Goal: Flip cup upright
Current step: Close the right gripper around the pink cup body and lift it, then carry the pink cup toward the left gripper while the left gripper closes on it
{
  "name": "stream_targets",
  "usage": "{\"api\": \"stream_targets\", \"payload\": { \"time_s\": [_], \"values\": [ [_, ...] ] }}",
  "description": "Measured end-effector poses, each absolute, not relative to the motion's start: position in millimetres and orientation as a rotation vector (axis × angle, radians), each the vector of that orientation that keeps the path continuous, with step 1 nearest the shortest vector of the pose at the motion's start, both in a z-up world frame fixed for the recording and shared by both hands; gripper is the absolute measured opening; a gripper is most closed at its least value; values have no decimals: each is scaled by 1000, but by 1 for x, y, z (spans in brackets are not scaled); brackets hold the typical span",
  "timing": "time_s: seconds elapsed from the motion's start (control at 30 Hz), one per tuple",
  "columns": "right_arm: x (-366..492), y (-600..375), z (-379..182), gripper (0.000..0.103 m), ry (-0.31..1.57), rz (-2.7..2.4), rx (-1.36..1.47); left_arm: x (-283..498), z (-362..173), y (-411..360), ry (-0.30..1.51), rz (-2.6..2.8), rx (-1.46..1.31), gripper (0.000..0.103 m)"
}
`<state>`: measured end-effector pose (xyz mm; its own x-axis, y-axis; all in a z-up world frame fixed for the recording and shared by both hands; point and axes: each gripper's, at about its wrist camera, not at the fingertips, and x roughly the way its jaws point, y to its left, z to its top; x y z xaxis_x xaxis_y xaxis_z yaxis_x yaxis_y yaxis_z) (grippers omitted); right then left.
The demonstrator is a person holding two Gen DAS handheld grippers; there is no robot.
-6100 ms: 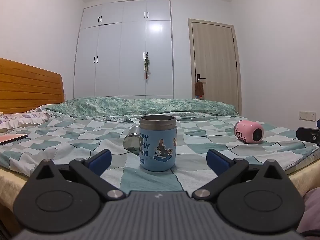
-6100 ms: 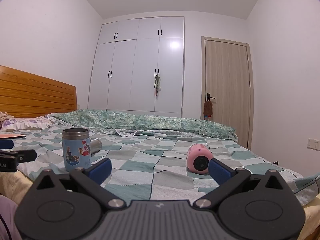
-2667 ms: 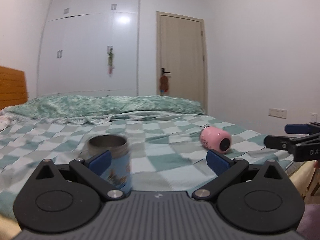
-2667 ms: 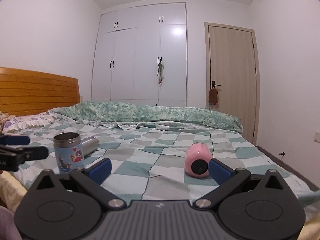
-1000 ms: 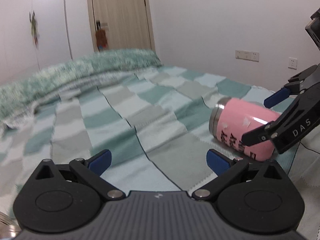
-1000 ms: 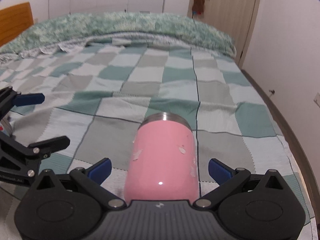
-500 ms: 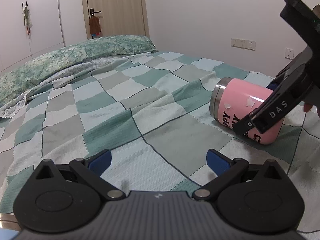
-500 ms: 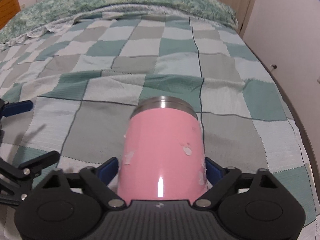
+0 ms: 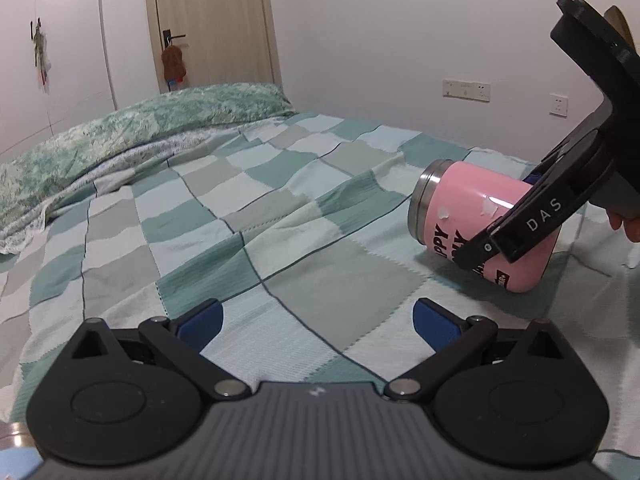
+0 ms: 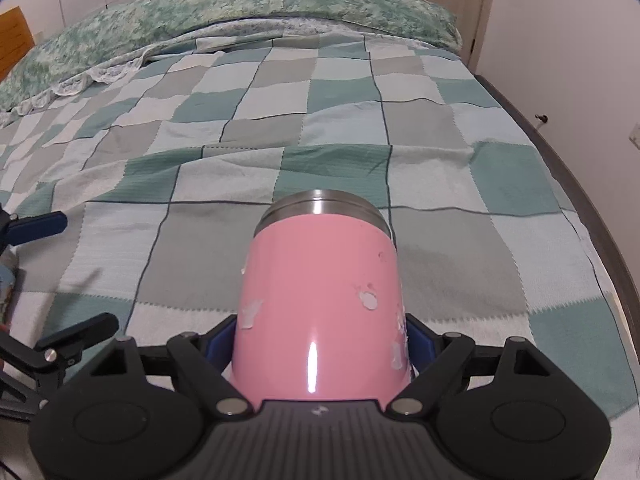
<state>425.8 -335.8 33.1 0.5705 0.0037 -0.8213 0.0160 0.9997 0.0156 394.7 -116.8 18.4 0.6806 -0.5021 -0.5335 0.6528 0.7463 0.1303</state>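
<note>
A pink cup [image 10: 320, 304] with a steel rim lies on its side on the checked bedspread [image 10: 320, 120], its rim pointing away from me. My right gripper [image 10: 320, 340] is shut on its body near the base, blue pads pressed on both sides. In the left wrist view the pink cup [image 9: 460, 204] lies at the right with the right gripper [image 9: 532, 216] clamped over it. My left gripper [image 9: 316, 318] is open and empty, low over the bedspread, left of the cup.
The bed's right edge [image 10: 592, 216] runs close beside the cup, with the wall beyond. A rolled green quilt [image 10: 240, 4] lies across the far end. A door [image 9: 208, 24] and wardrobe stand behind. A steel rim [image 9: 12, 434] shows at the lower left corner.
My right gripper has closed its pads onto the pink cup, which lay between open jaws a second ago. My left gripper has shifted slightly and stays open.
</note>
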Motion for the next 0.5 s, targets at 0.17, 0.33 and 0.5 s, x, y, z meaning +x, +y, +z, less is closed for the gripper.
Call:
{"api": "stream_targets", "payload": {
  "time_s": [0.17, 0.33, 0.5],
  "values": [
    [394, -324, 63, 83, 919, 17, 28, 359, 43, -107, 482, -665, 312, 103],
    [355, -299, 87, 83, 905, 64, 32, 314, 66, -83, 496, -630, 290, 103],
    [314, -272, 99, 83, 900, 112, 51, 268, 83, -58, 511, -580, 278, 103]
  ]
}}
